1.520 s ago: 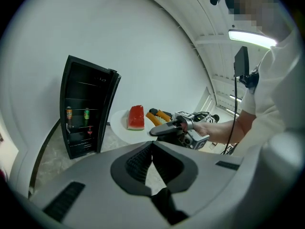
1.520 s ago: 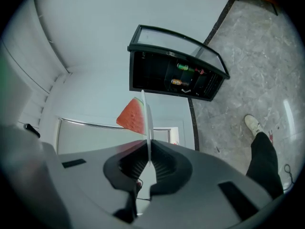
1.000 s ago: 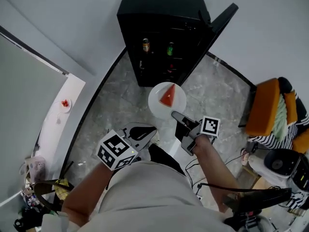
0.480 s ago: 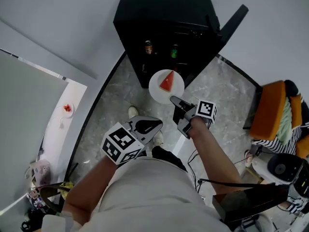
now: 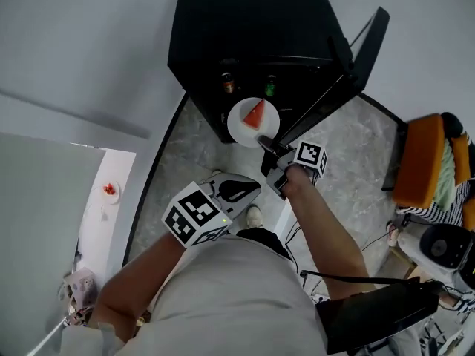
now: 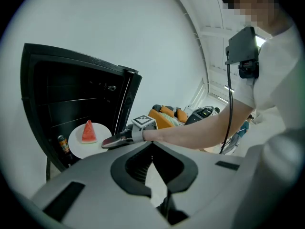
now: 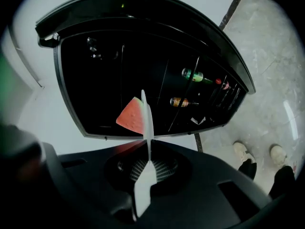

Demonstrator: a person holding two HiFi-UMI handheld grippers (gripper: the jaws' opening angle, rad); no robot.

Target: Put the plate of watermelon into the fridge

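Head view: right gripper (image 5: 262,143) grips watermelon plate (image 5: 239,129), seemingly at fridge (image 5: 245,21) opening.

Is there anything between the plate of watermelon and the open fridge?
Nothing visible. The door stands open at the right, and the plate, held by the right gripper, faces the dark opening of the fridge. Two bottles inside sit apart from the plate.

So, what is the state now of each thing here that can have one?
fridge: door open.
plate: gripped at its edge, level, at the fridge opening.
watermelon slice: lying on the plate.
right gripper: fingers shut on the plate.
left gripper: fingers together, empty.
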